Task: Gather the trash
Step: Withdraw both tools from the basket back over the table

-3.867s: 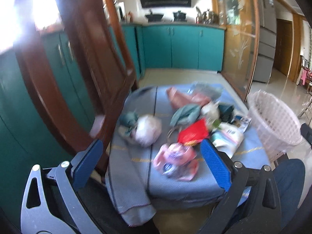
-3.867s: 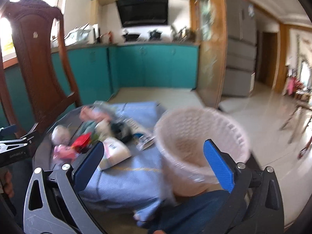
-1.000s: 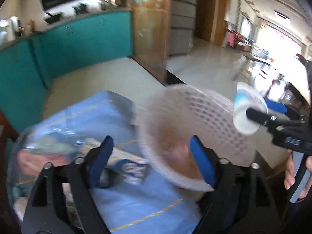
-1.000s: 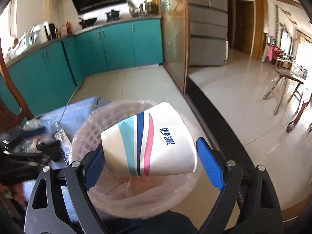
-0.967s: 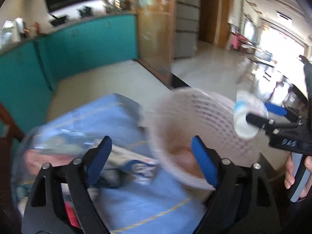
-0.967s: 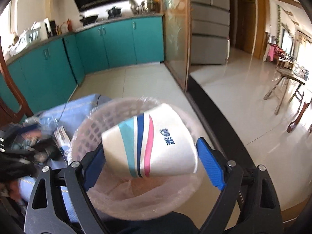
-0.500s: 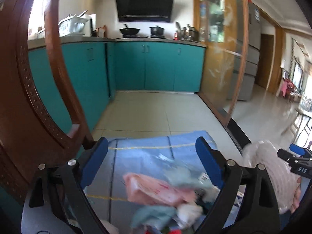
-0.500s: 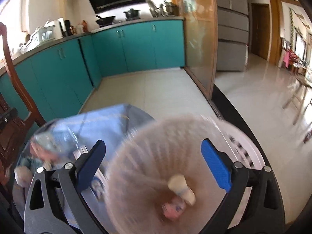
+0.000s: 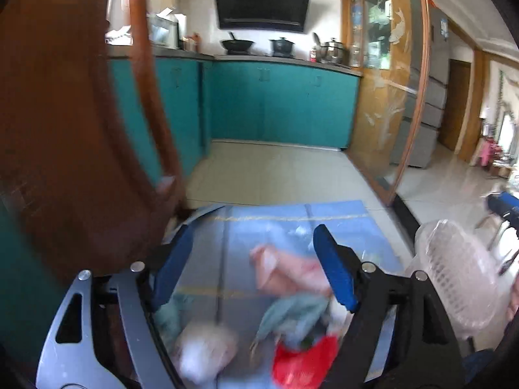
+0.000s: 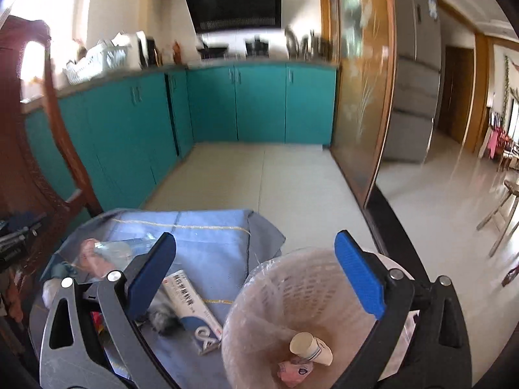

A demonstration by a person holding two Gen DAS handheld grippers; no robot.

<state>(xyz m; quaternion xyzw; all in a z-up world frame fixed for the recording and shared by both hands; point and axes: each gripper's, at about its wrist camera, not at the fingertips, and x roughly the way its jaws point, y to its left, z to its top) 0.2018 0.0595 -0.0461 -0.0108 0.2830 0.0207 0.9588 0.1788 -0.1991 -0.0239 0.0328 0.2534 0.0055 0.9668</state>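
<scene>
Room: we see a kitchen with teal cabinets (image 10: pixel 259 103), a black range hood (image 9: pixel 261 6) on the far wall and pale floor tiles.
Tabletop: we find a blue cloth (image 10: pixel 207 243) laid over it, with the trash scattered on the cloth; the basket serves us as landmark.
Basket: we see a pale lattice basket (image 10: pixel 275 285) lined with clear plastic, standing at the cloth's right edge.
Paper cup: we find a white paper cup (image 10: pixel 309 348) lying on its side in the basket's bottom.
Pink wrapper: we see a pink wrapper (image 10: pixel 293 371) in the basket, just beside the cup.
Striped box: we see a long white box (image 10: pixel 191 301) flat on the cloth, just left of the basket.
Dark clump: we make out a dark fuzzy clump (image 10: pixel 163 319) left of the basket, touching the box; what it is we cannot tell.
Other trash: we see, blurred, a pink bag (image 9: pixel 285 272), a grey-green rag (image 9: pixel 292 312), a red packet (image 9: pixel 303 361) and a white bundle (image 9: pixel 204 350), all on the cloth well left of the basket.
Chair: we see a dark wooden chair (image 9: pixel 65 129) left of the cloth, far from the basket.
Left gripper (image 9: pixel 253 269): our jaws are closing with nothing between them, above the trash left of the basket.
Right gripper (image 10: pixel 256 278): our jaws stand wide and empty, over the basket's left rim.
</scene>
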